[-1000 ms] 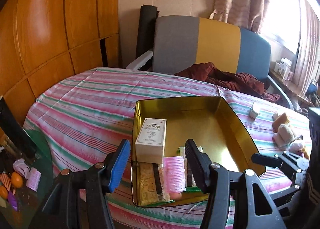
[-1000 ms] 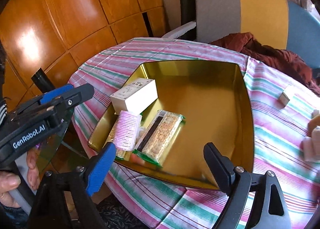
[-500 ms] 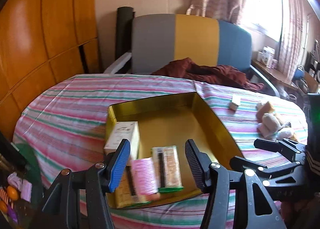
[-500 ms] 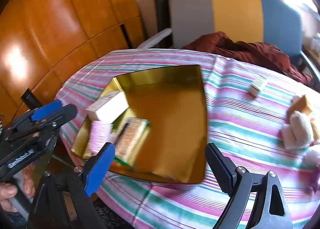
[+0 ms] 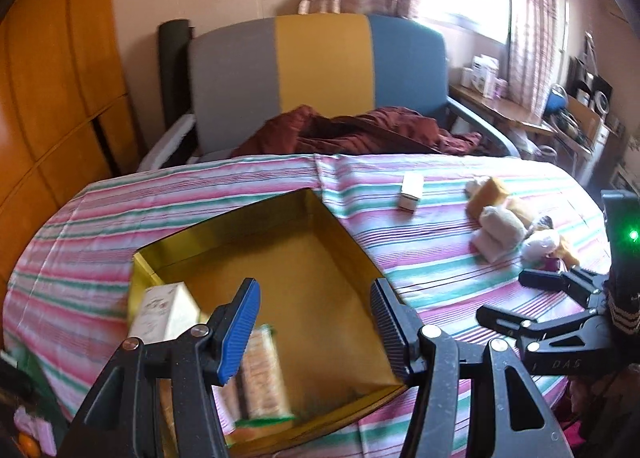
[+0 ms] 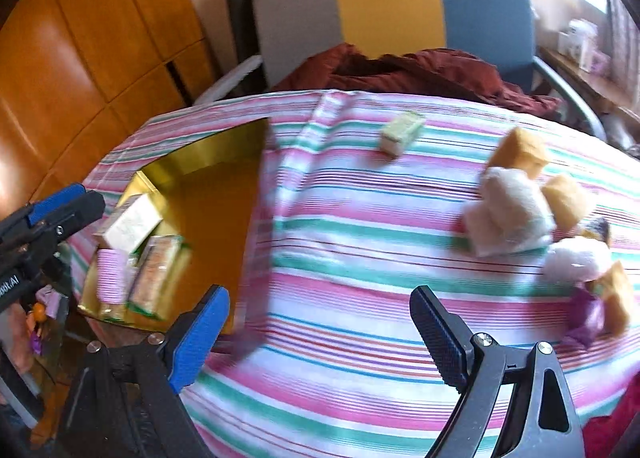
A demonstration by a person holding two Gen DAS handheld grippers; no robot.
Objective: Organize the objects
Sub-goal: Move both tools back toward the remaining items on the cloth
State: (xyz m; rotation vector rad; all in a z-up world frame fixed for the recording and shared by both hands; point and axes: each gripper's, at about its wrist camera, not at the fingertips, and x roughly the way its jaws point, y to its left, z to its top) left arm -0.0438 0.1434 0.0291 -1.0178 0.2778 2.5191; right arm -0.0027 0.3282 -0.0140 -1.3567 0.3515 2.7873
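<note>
A gold tin box [image 5: 340, 242] [image 6: 224, 161] sits on the striped tablecloth and holds a white carton [image 5: 164, 314] [image 6: 128, 223], a snack packet [image 5: 264, 374] [image 6: 154, 278] and a pink hair roller [image 6: 110, 276]. My left gripper [image 5: 314, 328] is open and empty above the box's near side. My right gripper [image 6: 320, 332] is open and empty over the cloth to the right of the box. A small white box [image 5: 411, 197] [image 6: 402, 131] lies loose on the cloth. A pile of plush toys and tan blocks [image 5: 508, 221] [image 6: 516, 209] lies at the right.
A grey, yellow and blue chair [image 5: 320, 69] with a dark red cloth [image 5: 352, 133] stands behind the table. Wooden wall panels [image 5: 48, 117] are at the left. A cluttered shelf [image 5: 540, 113] is under the window at the right.
Both grippers have swung to the right. The box has shifted to the left in both views, and the small white box and the toy pile have come into fuller view. Both grippers stay open.
</note>
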